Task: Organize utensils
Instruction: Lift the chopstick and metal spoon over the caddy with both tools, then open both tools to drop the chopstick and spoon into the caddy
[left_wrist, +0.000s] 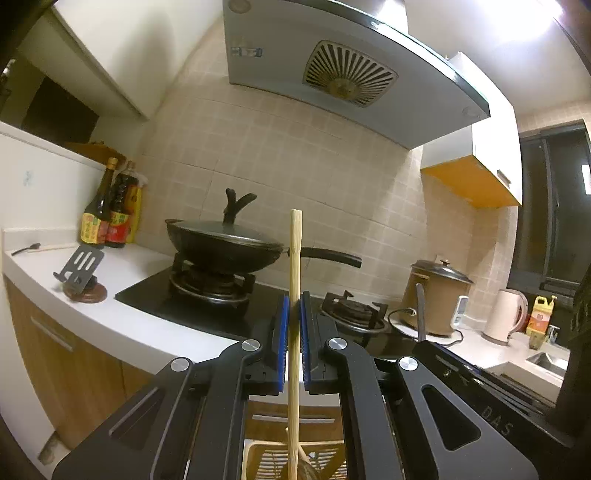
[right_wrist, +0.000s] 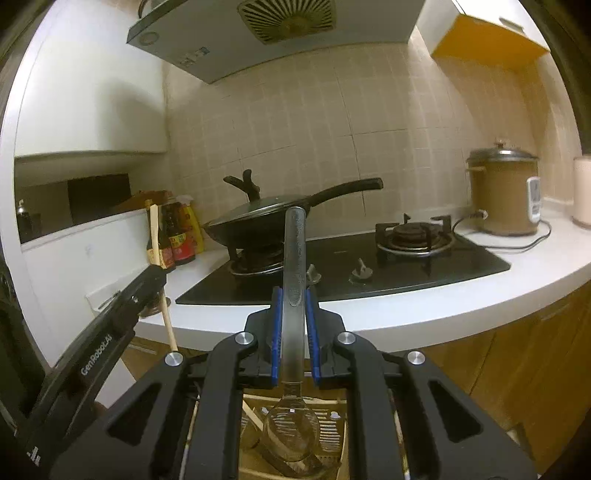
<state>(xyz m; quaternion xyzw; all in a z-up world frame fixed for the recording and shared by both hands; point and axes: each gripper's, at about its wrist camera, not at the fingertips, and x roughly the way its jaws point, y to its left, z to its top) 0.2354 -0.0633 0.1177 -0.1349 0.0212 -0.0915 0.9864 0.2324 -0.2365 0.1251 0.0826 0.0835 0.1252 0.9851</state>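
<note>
My left gripper (left_wrist: 293, 317) fingers squeeze a chopstick (left_wrist: 294, 295); my right gripper (right_wrist: 295, 314) fingers squeeze a spoon (right_wrist: 293, 332). Both hang over the basket (right_wrist: 332, 435), facing the wok (left_wrist: 221, 247) on the counter (left_wrist: 129, 266).

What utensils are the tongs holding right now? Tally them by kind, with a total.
Bamboo chopstick: 1, clamped upright in the left tongs
Metal spoon: 1, clamped handle-up in the right tongs
Total: 2

beige tiled wall (left_wrist: 314, 155) | white countertop (right_wrist: 424, 310) | dark window (left_wrist: 550, 221) | wood cabinets (right_wrist: 517, 354)
</note>
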